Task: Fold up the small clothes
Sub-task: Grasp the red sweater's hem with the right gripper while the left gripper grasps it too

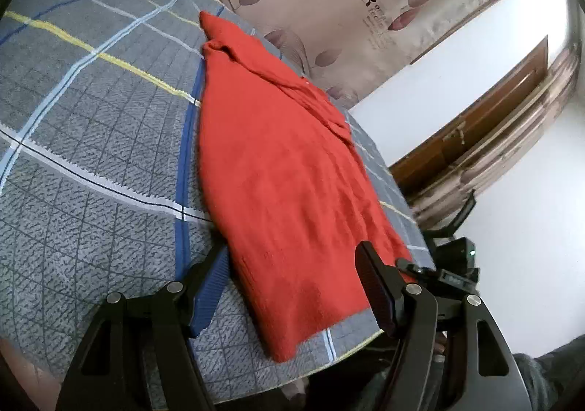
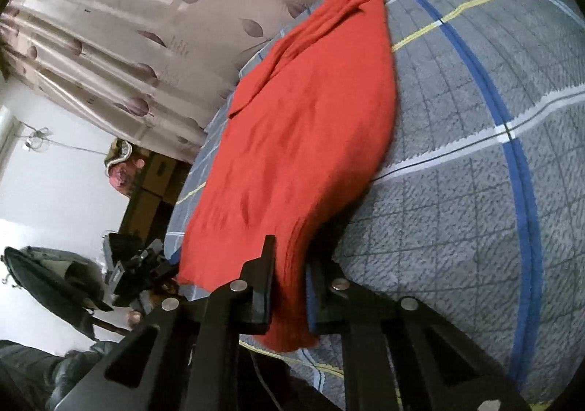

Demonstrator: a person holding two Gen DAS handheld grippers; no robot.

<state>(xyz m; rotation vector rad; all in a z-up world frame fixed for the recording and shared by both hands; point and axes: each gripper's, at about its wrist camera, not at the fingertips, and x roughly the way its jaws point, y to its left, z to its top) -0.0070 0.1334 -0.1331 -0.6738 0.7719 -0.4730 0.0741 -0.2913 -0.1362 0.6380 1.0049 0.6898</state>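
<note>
From the left wrist camera, the red top lay long and flat on the checked bed cover, near the cover's edge. The left gripper had its fingers wide apart, one on each side of the top's near end.

From the right wrist camera, the right gripper pinched the near hem of the red top, lifting it off the bed cover.
</note>
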